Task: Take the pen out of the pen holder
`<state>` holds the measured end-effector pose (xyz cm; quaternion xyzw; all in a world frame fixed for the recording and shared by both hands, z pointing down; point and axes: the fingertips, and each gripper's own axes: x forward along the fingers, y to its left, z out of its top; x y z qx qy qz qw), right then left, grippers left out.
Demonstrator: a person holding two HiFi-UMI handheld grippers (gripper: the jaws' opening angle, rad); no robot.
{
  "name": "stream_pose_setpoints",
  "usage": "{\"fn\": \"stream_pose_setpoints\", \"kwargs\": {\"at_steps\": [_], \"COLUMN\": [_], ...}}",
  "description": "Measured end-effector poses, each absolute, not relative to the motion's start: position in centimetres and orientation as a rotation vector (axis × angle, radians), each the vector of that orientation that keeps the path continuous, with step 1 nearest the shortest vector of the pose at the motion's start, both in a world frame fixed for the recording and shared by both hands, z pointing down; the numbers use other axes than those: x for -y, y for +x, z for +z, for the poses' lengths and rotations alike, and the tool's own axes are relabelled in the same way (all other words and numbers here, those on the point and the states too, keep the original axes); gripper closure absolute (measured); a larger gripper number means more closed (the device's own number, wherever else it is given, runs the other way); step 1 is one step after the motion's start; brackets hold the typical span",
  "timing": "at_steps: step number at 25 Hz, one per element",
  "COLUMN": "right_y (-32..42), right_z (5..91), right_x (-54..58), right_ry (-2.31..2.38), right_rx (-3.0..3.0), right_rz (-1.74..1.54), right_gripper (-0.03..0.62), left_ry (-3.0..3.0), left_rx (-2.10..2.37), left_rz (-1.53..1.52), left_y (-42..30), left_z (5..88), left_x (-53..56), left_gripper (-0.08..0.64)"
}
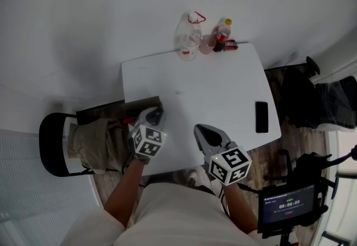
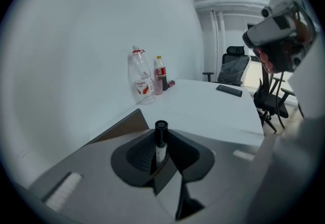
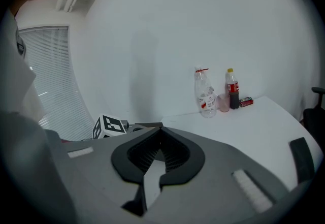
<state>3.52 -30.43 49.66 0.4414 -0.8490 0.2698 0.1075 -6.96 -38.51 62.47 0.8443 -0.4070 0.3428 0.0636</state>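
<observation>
Reading what print I can: the screen (image 1: pixel 288 205) low at my right shows 00:00:09. The red labels on the clear bottle (image 1: pixel 188 37) and the cola bottle (image 1: pixel 223 30) are too small to make out. Both bottles stand with a pink cup (image 1: pixel 207 44) at the far edge of the table (image 1: pixel 223 88), and a black phone (image 1: pixel 261 116) lies near its right edge. Between these the white top lies open. My left gripper (image 1: pixel 155 115) hangs over the table's left side, just beside a brown slab (image 1: pixel 120 109). It is clamped on the pen (image 2: pixel 161 139), which stands upright between the jaws, black cap up and white barrel below. My right gripper (image 1: pixel 207 134) is closed on nothing, over the near edge.
</observation>
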Motion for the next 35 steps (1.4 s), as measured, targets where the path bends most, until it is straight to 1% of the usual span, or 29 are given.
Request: {"fn": "stream_pose_setpoints", "kwargs": {"at_steps": [9, 19, 27, 35], "right_y": [3.8, 3.6, 3.1, 2.5], "right_z": [49.0, 48.0, 47.5, 46.7], "right_x": [29.8, 29.4, 29.2, 29.3], "right_ry": [1.295, 1.271, 1.226, 1.181], "right_rx": [2.526, 2.577, 2.616, 2.656], "right_rz": [0.772, 0.734, 0.707, 0.661], "right_gripper": [0.589, 0.589, 0.589, 0.589], "left_ry": [2.570, 2.586, 2.613, 2.604], "left_rx": [1.302, 1.417, 1.468, 1.521], "left_rz": [0.929, 0.877, 0.712, 0.627], "left_y": [-7.1, -7.9, -7.6, -8.2], "left_z": [59.9, 57.2, 54.3, 52.1], "left_x": [38.2, 37.3, 36.0, 34.4], "left_gripper": [0.494, 0.494, 0.495, 0.495]}}
